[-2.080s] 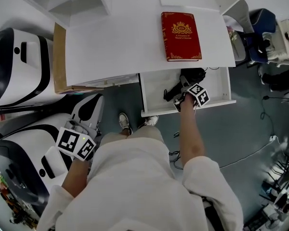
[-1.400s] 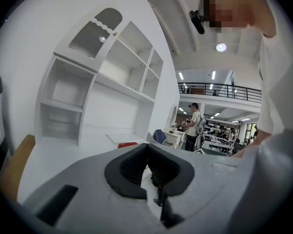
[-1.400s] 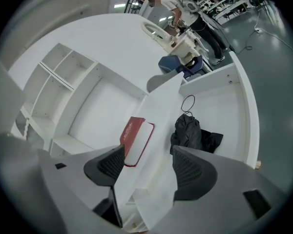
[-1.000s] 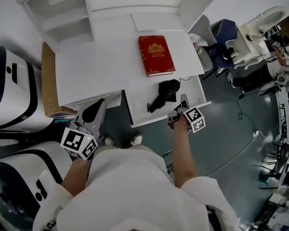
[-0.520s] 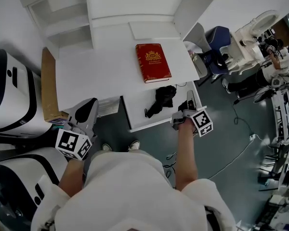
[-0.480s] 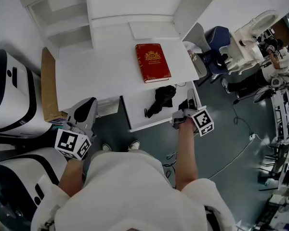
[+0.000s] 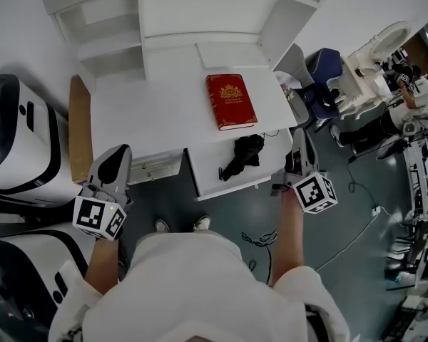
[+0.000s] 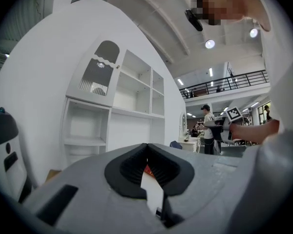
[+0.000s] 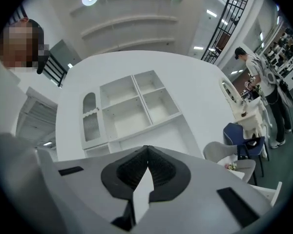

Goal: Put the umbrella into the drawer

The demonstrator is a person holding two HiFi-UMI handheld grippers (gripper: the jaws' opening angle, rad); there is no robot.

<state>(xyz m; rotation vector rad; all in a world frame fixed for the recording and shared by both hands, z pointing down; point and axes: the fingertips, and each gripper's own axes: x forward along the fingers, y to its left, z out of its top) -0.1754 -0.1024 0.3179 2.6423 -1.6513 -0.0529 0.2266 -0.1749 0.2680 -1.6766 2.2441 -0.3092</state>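
The black folded umbrella point(image 7: 242, 156) lies loose inside the open white drawer point(image 7: 232, 186), under the front edge of the white desk point(image 7: 157, 112). My right gripper point(image 7: 298, 135) is shut and empty. It hangs just right of the drawer's right end, clear of the umbrella. In the right gripper view its jaws point(image 9: 146, 151) meet with nothing between them. My left gripper point(image 7: 121, 152) is near the desk's front left corner, also shut and empty. In the left gripper view its tips point(image 8: 146, 146) touch and point level at the shelves.
A red book point(image 7: 231, 101) lies on the desk above the drawer. A white shelf unit point(image 7: 164, 13) stands behind the desk. White-and-black machines point(image 7: 14, 141) and a cardboard sheet point(image 7: 79, 134) crowd the left. A blue chair point(image 7: 321, 77) and a person point(image 7: 414, 98) are at the right.
My right gripper came out of the drawer, where it was at the umbrella, and rose to the right. The umbrella stays in the drawer. My left gripper rose a little.
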